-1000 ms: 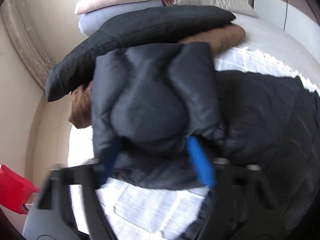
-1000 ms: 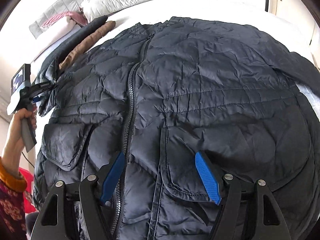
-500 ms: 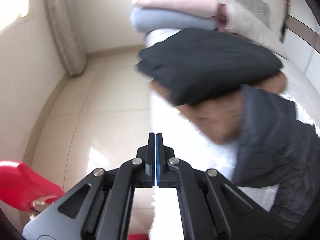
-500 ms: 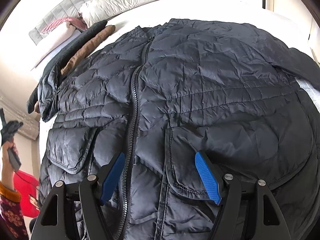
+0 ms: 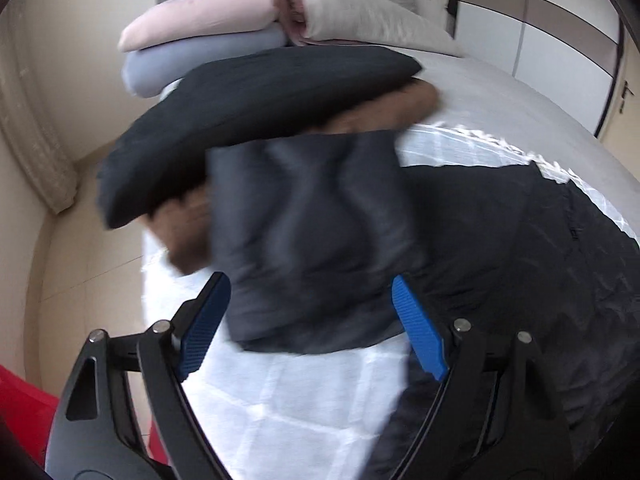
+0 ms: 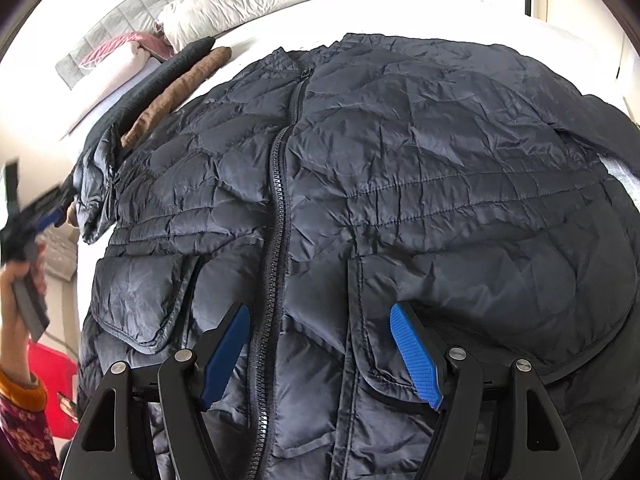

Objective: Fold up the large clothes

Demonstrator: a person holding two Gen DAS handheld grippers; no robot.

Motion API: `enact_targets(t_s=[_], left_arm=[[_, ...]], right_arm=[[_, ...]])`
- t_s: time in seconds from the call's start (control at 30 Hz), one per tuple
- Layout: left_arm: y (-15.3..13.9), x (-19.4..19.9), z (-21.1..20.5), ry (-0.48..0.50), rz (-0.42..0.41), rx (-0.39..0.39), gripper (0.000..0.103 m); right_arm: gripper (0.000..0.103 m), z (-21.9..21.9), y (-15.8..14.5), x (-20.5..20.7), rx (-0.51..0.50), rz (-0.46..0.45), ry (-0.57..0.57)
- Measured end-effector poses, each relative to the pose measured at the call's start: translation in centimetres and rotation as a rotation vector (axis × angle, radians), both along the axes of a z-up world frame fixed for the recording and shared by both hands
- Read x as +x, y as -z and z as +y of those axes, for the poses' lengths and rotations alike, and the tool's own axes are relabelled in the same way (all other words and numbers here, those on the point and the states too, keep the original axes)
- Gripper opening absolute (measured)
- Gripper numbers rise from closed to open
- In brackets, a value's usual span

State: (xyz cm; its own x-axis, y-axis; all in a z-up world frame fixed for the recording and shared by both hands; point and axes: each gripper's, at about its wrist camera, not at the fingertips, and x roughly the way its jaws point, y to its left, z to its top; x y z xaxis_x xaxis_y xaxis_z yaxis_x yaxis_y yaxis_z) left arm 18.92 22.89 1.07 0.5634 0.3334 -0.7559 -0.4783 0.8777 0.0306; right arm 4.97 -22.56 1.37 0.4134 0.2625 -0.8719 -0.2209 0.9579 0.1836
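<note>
Puffy quilted jacket [image 6: 400,184] spread zipped across bed [image 5: 500,100]; likely light, soft, slippery. Left claw [image 5: 312,328] and right claw [image 6: 320,348] wide open, empty. Best pinched at sleeve [image 5: 304,232] cuff

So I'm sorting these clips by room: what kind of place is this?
A bedroom, most likely. The dark puffer jacket is spread across a bed, with stacked pillows against a padded grey headboard at its far end.
</note>
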Motion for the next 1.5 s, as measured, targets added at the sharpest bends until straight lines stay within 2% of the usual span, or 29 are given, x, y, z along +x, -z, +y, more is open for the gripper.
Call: enact_targets(t_s=[0.1, 0.23, 0.3, 0.37, 0.47, 0.57, 0.63, 0.7, 0.77, 0.83, 0.9, 0.93, 0.97, 1.0, 1.03, 1.07, 1.17, 1.27, 1.33, 1.4, 1.5], left_arm=[[1.3, 4.3, -2.0, -0.009, 0.072, 0.059, 0.084], [3.1, 7.4, -0.4, -0.116, 0.159, 0.136, 0.084], [3.8, 7.8, 1.3, -0.140, 0.176, 0.147, 0.063], [4.2, 7.5, 2.6, -0.136, 0.184, 0.137, 0.014], [2.4, 4.0, 5.8, -0.130, 0.106, 0.083, 0.008], [0.1, -0.3, 8.5, -0.174, 0.044, 0.120, 0.008], [-1.2, -3.2, 11.0, -0.225, 0.029, 0.146, 0.008], [-1.6, -5.9, 14.1, -0.287, 0.051, 0.158, 0.009], [-1.4, -7.6, 16.6, -0.352, 0.101, 0.163, 0.014], [-0.8, -9.1, 19.1, -0.436, 0.175, 0.216, 0.017], [-0.4, -10.6, 21.2, -0.505, 0.240, 0.230, 0.019], [-0.4, -11.3, 21.8, -0.522, 0.254, 0.214, 0.024], [-0.6, -11.7, 21.8, -0.522, 0.250, 0.196, 0.038], [-0.9, -12.1, 21.6, -0.508, 0.233, 0.168, 0.047], [-1.4, -12.3, 21.2, -0.491, 0.215, 0.154, 0.063], [-1.8, -12.4, 20.4, -0.467, 0.192, 0.149, 0.069], [-3.2, -12.1, 16.3, -0.368, 0.142, 0.123, 0.070], [-4.3, -11.2, 10.8, -0.237, 0.068, 0.019, 0.080], [-4.9, -10.1, 6.0, -0.125, 0.017, -0.048, 0.082], [-4.6, -9.0, 2.6, -0.031, 0.003, -0.090, 0.082], [-3.2, -5.7, -3.5, 0.158, 0.027, -0.149, 0.082]], right_arm=[[0.074, 1.1, -0.6, 0.1, -0.005, -0.006, -0.040], [0.074, 2.3, -1.1, 0.2, -0.022, -0.013, -0.079], [0.074, 2.7, -1.2, 0.3, -0.024, -0.011, -0.094], [0.074, 3.0, -1.4, 0.4, -0.023, -0.015, -0.098], [0.074, 3.3, -1.3, 0.4, -0.017, -0.013, -0.093], [0.074, 2.9, -1.2, 0.4, -0.015, -0.012, -0.081], [0.074, 2.7, -1.4, 0.4, -0.009, -0.018, -0.070], [0.074, 2.3, -1.6, 0.4, -0.004, -0.023, -0.065], [0.074, 1.9, -1.8, 0.4, -0.005, -0.030, -0.060], [0.074, 1.0, -2.1, 0.6, -0.007, -0.033, -0.043], [0.074, -0.3, -2.9, 0.7, -0.001, -0.040, -0.017], [0.074, -1.1, -3.3, 0.8, 0.001, -0.045, -0.008], [0.074, -1.8, -3.9, 1.0, -0.002, -0.049, 0.000], [0.074, -2.8, -4.6, 1.2, -0.010, -0.054, 0.009], [0.074, -3.8, -5.1, 1.4, -0.021, -0.060, 0.019], [0.074, -5.0, -5.7, 1.8, -0.032, -0.066, 0.033], [0.074, -9.7, -7.3, 2.3, -0.037, -0.075, 0.098], [0.075, -15.0, -8.4, 2.7, 0.011, -0.088, 0.187], [0.077, -18.2, -8.7, 3.0, 0.049, -0.095, 0.253], [0.078, -22.0, -8.7, 3.5, 0.078, -0.103, 0.340], [0.077, -24.8, -8.6, 5.1, 0.070, -0.092, 0.386]])
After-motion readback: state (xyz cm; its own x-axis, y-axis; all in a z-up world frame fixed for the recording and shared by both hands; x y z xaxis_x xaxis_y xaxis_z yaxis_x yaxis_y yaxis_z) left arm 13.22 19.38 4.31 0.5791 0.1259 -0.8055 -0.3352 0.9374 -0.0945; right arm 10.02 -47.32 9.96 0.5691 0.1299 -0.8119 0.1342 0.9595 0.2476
